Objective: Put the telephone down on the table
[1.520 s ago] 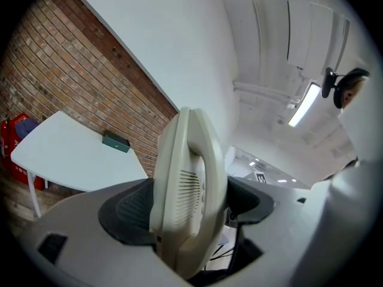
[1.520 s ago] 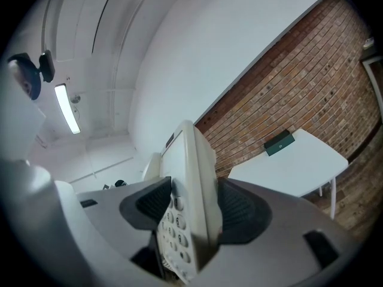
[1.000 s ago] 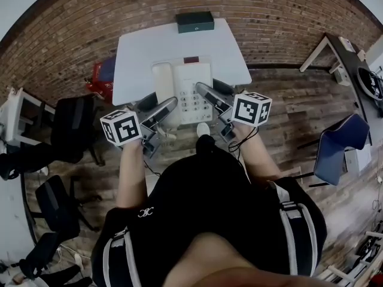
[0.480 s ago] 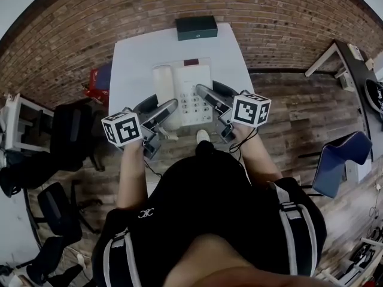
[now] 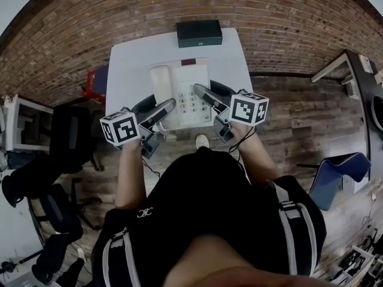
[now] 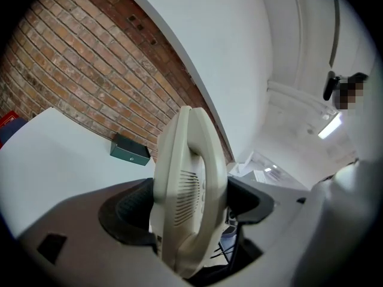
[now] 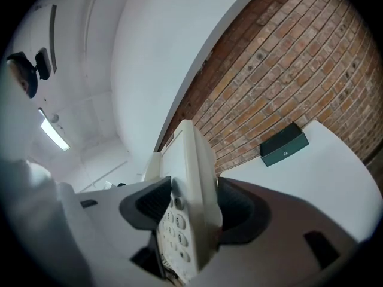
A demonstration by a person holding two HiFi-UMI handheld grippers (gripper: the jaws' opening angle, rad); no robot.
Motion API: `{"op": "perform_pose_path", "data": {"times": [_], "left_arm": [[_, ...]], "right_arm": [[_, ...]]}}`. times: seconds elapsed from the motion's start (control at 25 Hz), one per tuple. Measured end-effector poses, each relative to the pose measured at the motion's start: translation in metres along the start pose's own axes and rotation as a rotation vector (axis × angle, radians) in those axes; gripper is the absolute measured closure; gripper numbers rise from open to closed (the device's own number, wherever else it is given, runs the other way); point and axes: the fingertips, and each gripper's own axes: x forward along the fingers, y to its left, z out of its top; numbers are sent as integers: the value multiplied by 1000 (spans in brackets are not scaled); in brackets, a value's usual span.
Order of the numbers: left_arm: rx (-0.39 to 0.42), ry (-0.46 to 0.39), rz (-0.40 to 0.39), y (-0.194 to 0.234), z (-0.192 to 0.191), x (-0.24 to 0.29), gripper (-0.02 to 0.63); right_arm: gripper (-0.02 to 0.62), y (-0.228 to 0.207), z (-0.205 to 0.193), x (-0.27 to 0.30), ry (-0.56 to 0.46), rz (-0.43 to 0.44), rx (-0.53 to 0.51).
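Brick wall and plank floor ringed a white table (image 5: pixel 128 64) in the head view, with a dark box (image 5: pixel 198 33) at its 12 o'clock end. Both tools were on the telephone (image 5: pixel 182 88): the left gripper (image 5: pixel 160 109) at its 8 o'clock corner, the right gripper (image 5: pixel 204 94) at its 4 o'clock edge, over the table's near half. Set down? Not by my reading; it looked carried, with lowering and release left.

Over to the left gripper view: jaws clamped on the handset side of the telephone (image 6: pixel 185 184), its speaker slots showing, and the box (image 6: pixel 130 150) sat away at 10 o'clock.

Right gripper view: jaws clamped on the keypad side (image 7: pixel 188 202), the box (image 7: pixel 283 144) at 2 o'clock. Key numerals showed, too small to trust. No brand could be read, and the box's pale mark was illegible.
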Motion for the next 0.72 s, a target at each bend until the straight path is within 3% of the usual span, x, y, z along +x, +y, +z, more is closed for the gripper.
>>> {"op": "perform_pose_path", "data": {"times": [0.28,0.72], "left_arm": [[-22,-10,42,37,41,39,239],[-90,-24,90,104,65,46,239]], "right_arm": [[383,-43,40,39,32,23,19],[383,-78,46,107,114,39,37]]}}
